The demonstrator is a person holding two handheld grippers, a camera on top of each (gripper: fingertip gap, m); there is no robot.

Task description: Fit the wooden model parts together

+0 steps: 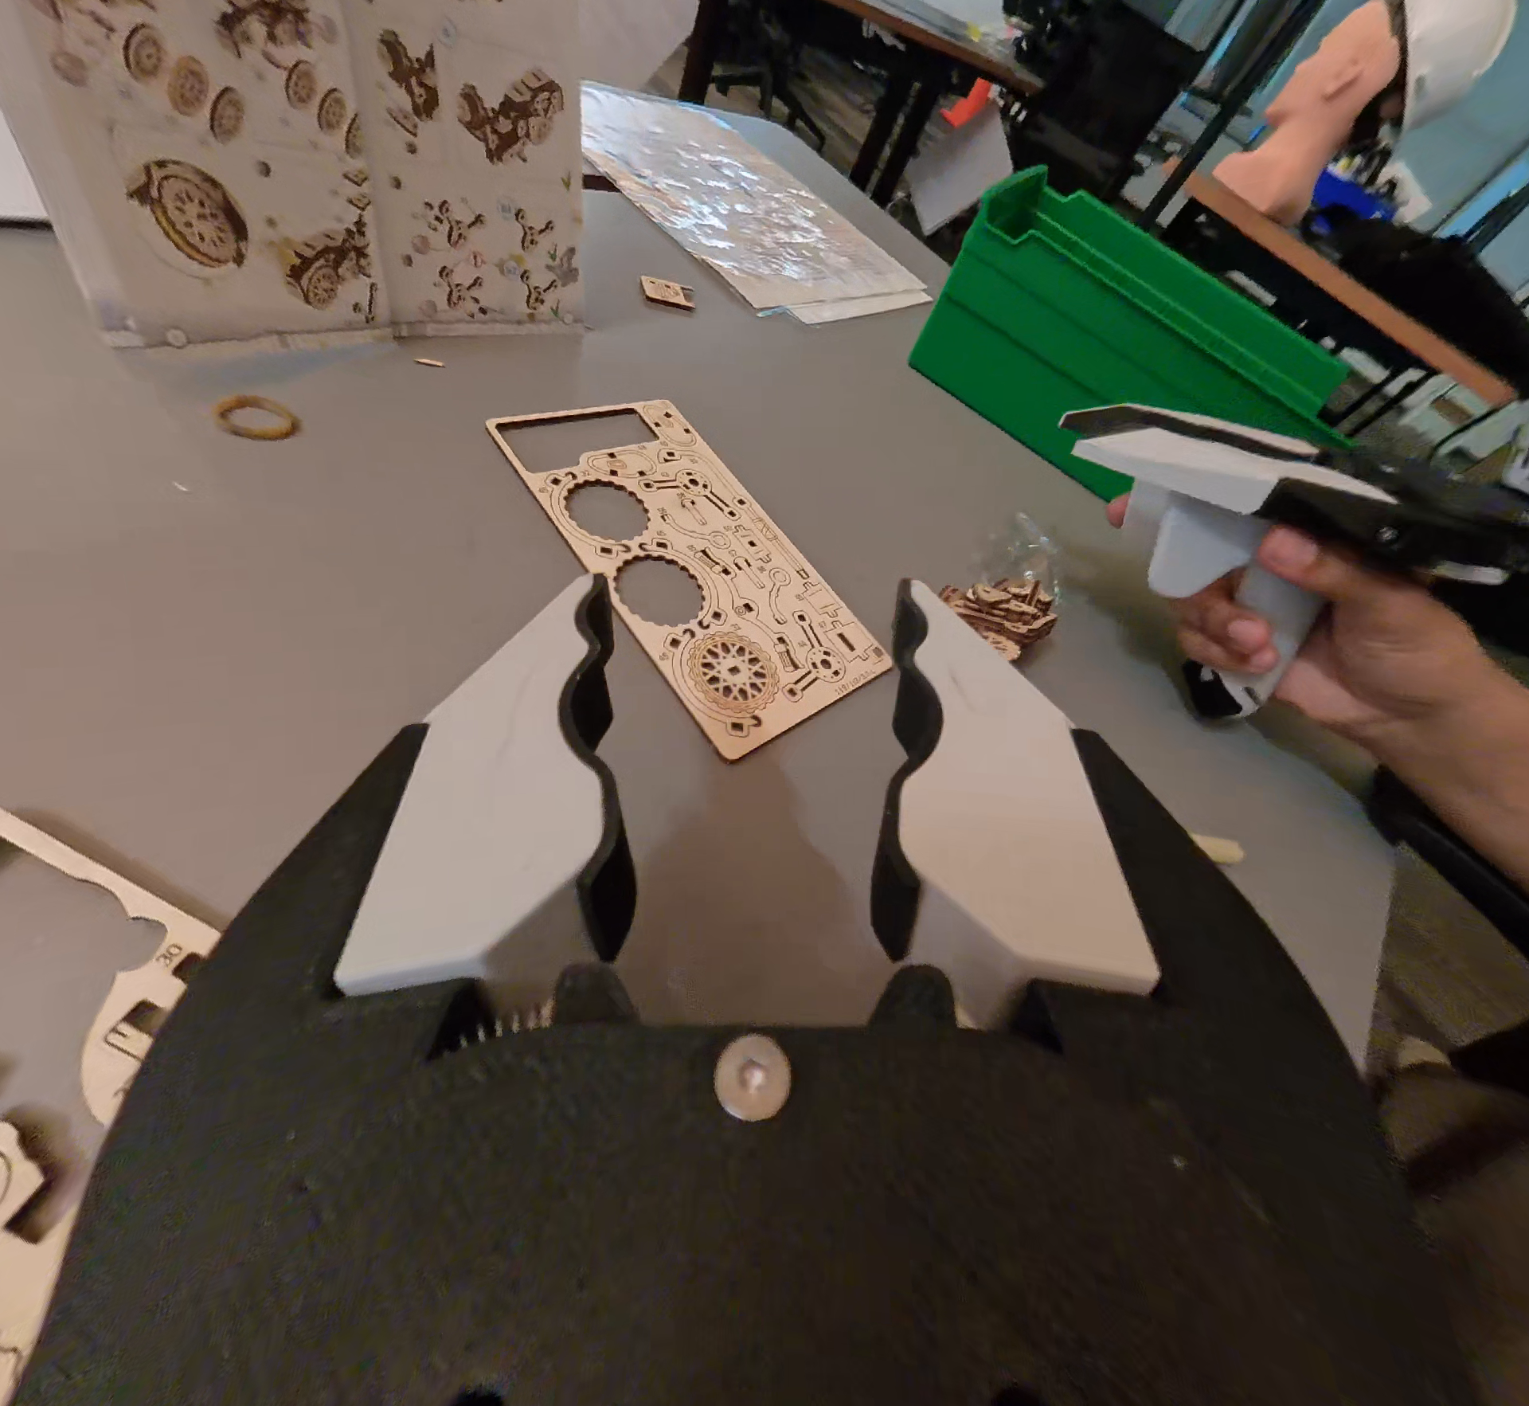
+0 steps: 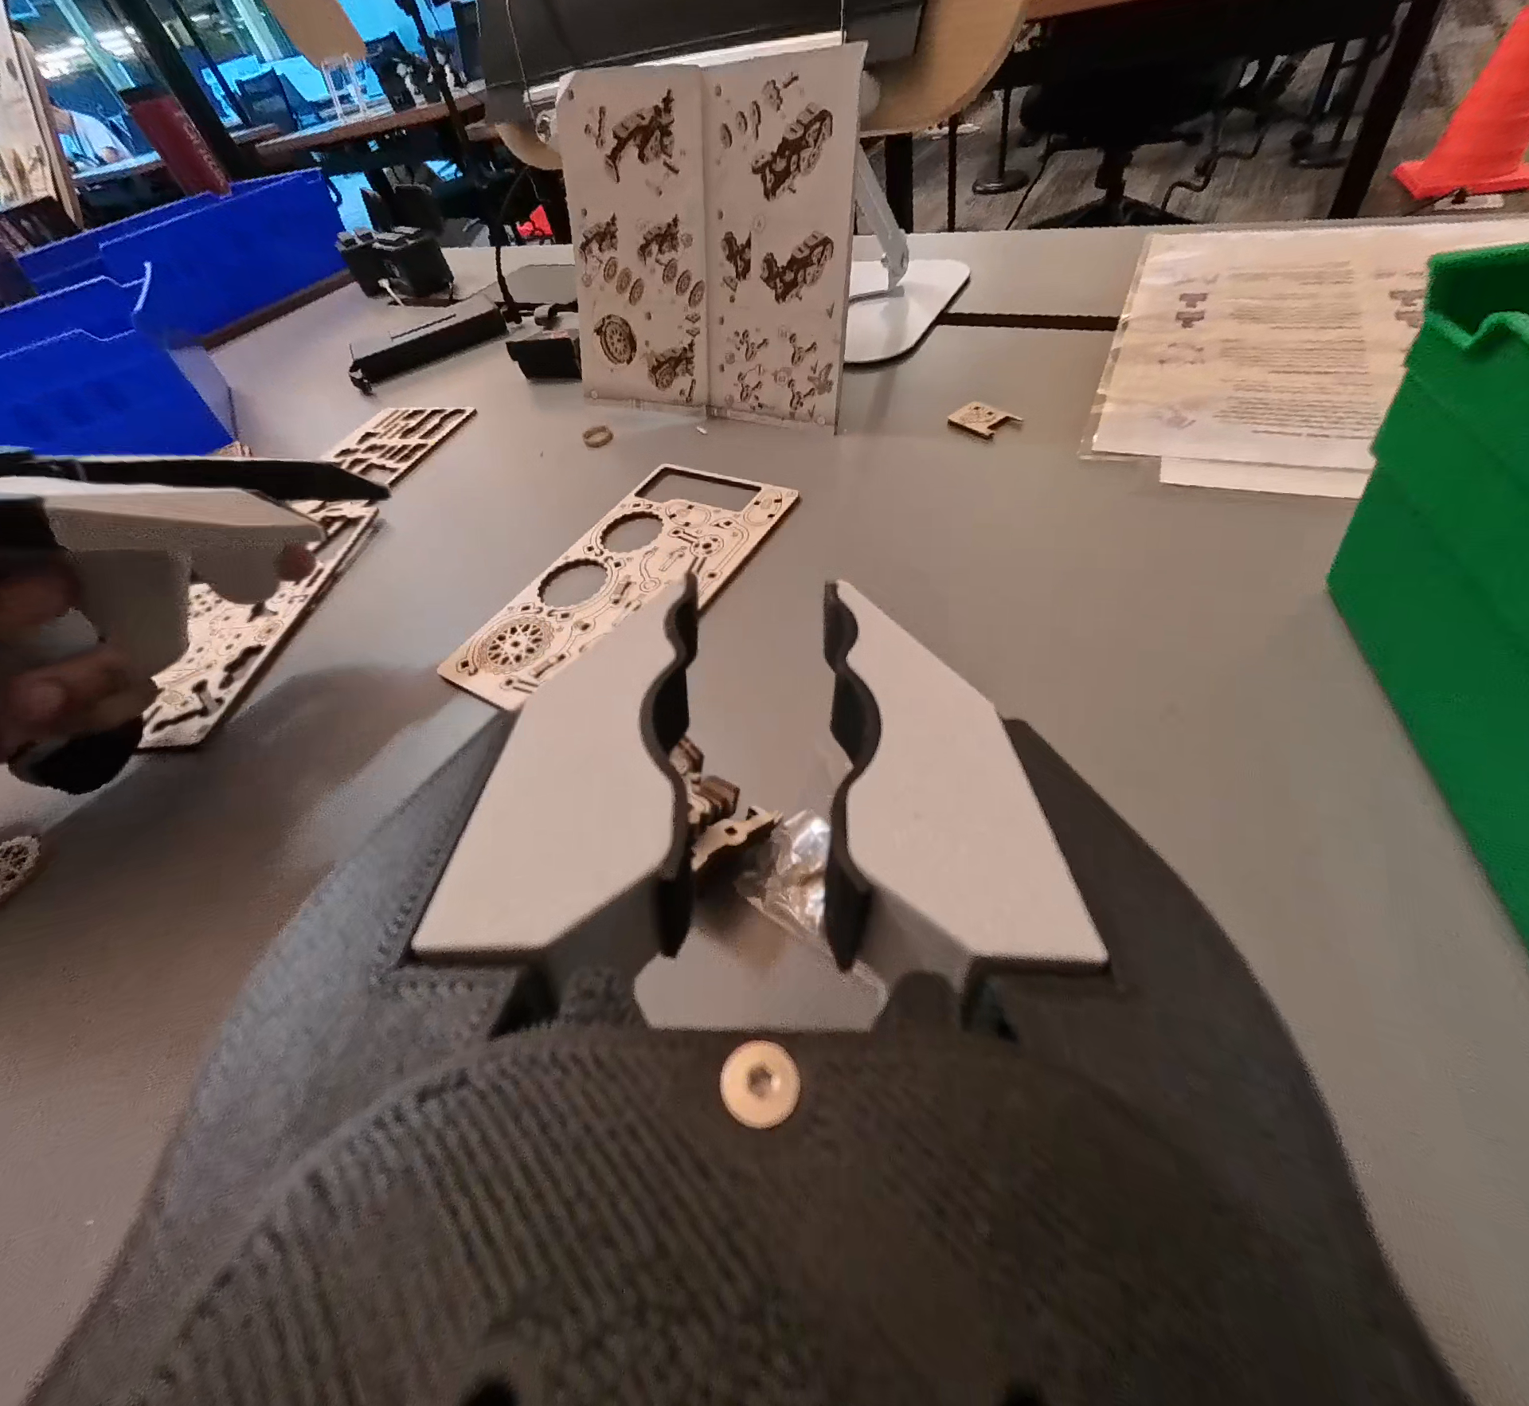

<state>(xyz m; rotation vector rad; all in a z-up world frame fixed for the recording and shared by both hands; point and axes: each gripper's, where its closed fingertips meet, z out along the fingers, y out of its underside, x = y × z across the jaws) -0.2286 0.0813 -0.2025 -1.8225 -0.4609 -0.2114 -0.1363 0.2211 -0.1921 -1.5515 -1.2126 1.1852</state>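
Observation:
A laser-cut wooden parts sheet (image 1: 687,572) lies flat on the grey table, just beyond my left gripper (image 1: 749,596), which is open and empty above the table. The sheet also shows in the right wrist view (image 2: 629,588). A small wooden sub-assembly (image 1: 1001,613) sits beside a clear plastic bag (image 1: 1022,551) to the sheet's right. My right gripper (image 2: 757,596) is open and hovers over that sub-assembly (image 2: 720,820) and bag (image 2: 807,857), seen below between its fingers, not gripped. The right gripper also shows in the left wrist view (image 1: 1076,435), held by a hand.
An instruction sheet (image 1: 331,100) stands upright at the back. A green bin (image 1: 1100,340) is at the right, blue bins (image 2: 124,340) at the left. More wooden sheets (image 2: 248,621) lie left. A rubber band (image 1: 256,419), a small wooden piece (image 1: 666,290) and papers (image 2: 1266,348) lie around. From the left gripper's tips to the rubber band (image 1: 256,419) is close to 15 cm. My right wrist view (image 2: 596,438) looks at it from another angle.

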